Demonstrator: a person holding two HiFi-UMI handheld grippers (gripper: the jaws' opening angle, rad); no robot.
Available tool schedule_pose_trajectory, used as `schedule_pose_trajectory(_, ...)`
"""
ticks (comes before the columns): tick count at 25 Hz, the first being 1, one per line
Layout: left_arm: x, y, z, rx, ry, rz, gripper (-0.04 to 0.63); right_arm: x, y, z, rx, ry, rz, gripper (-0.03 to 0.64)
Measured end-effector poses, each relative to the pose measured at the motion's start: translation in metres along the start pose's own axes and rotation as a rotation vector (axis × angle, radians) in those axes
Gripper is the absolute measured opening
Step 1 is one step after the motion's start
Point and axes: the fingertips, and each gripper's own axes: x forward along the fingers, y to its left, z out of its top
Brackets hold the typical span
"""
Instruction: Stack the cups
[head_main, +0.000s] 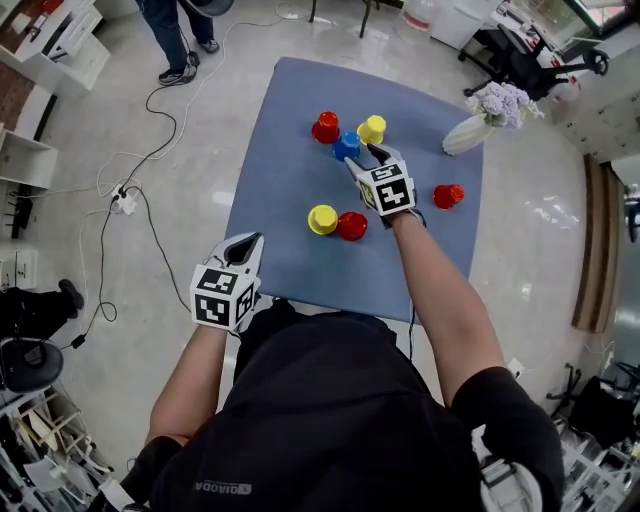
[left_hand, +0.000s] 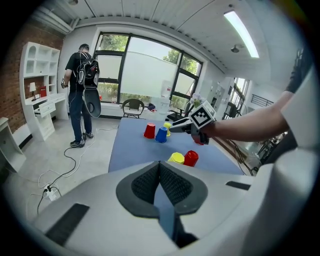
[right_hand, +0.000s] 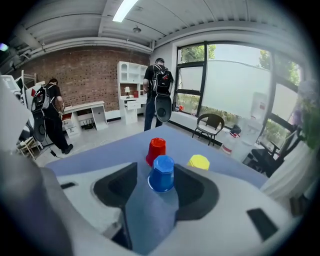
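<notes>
Reaching across the blue bench (head_main: 280, 150) with the right gripper (head_main: 372, 157), its jaws spread wide enough to frame the upside-down blue cup (right_hand: 161, 174) between them, not yet pressing on it. Lining up on that cup probably for its place at the front of the far cluster, just beside a red cup (head_main: 326, 127) and a yellow cup (head_main: 372, 129). Counting all three as mouth-down, and so ready for dropping one over another.

Carrying the left gripper (head_main: 248, 243) by the near left corner of the bench, jaws pressed together on nothing, likely for the sake of clearing the working side.

Noting a second yellow cup (head_main: 322, 219) and a second red cup (head_main: 351, 226) touching each other nearer the person. Noting also a third red cup (head_main: 448, 195) apart at the right, seemingly tipped on its side.

Judging nothing stacked yet, with six cups all single.

Calling for a gentle squeeze on what looks like thin plastic, and for lifting without nudging the two neighbours.

Skirting a vase of flowers (head_main: 465, 135) lying at the far right corner.
</notes>
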Motion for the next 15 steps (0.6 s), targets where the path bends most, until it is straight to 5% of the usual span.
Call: schedule_pose_trajectory(15,0.005,0.027,-0.002,-0.052,0.030,0.031,0.003,0.056,-0.010,-0.001,-0.049,0.107,0.026,0.232)
